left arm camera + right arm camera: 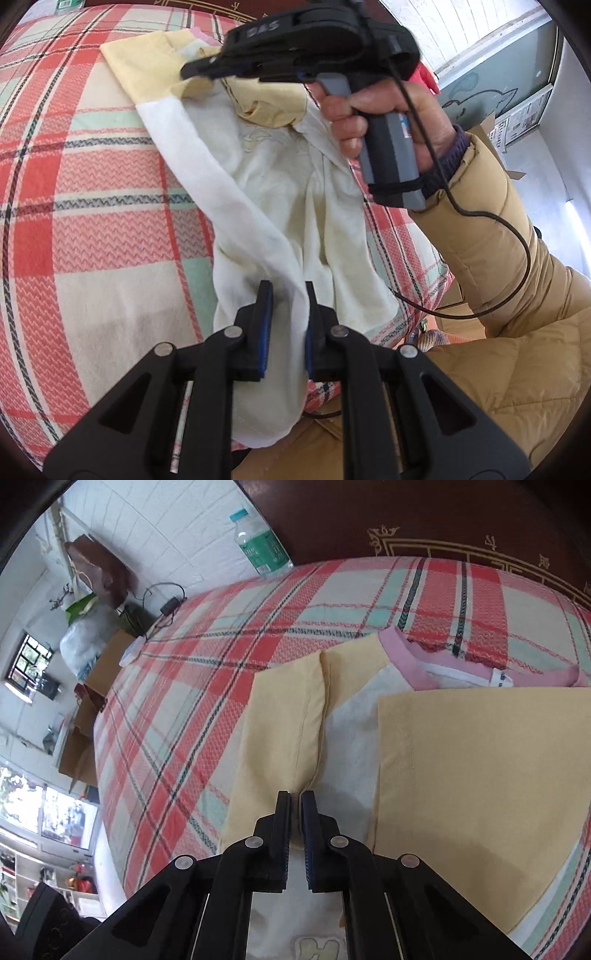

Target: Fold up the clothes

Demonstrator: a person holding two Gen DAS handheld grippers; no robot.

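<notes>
left claw [288, 295] pinching shirt [280, 206] hem | right claw [295, 798] clamps sleeve, apparently | bottle [260, 544] right-view only

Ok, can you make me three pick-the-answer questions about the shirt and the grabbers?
1. Where does the water bottle stand?
A. far edge of the plaid bedsheet
B. on the shirt
C. on the floor

2. What colour is the shirt's collar?
A. green
B. pink
C. black

3. What is the left gripper doing?
A. hanging empty
B. holding the bottle
C. pinching the shirt's white hem

Answers: 1 A, the bottle stands by the headboard; 2 B, pink band rims the neck; 3 C, white cloth runs between its fingers.
</notes>
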